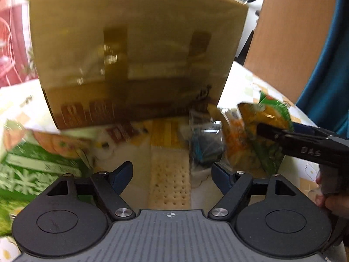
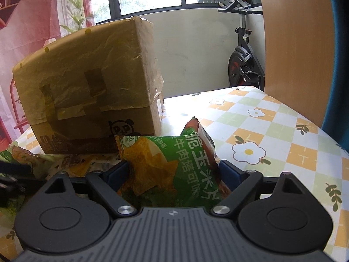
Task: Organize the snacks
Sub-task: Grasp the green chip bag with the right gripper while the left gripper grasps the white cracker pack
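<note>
My right gripper (image 2: 173, 170) is shut on a green and orange corn chip bag (image 2: 170, 166), held just above the table in front of the taped cardboard box (image 2: 93, 87). In the left wrist view the same bag (image 1: 261, 128) hangs from the right gripper (image 1: 259, 130) at right. My left gripper (image 1: 172, 171) is open and empty, over a cracker packet (image 1: 169, 181) lying on the table. A clear wrapped snack (image 1: 205, 146) lies beside it. A green snack bag (image 1: 32, 161) lies at the left. The box (image 1: 135, 61) stands straight ahead.
The table has a floral checked cloth (image 2: 272, 131). More small packets (image 2: 80, 163) lie at the box's foot. An exercise bike (image 2: 242, 54) stands beyond the table's far edge. A wooden panel (image 2: 294, 43) rises at the right.
</note>
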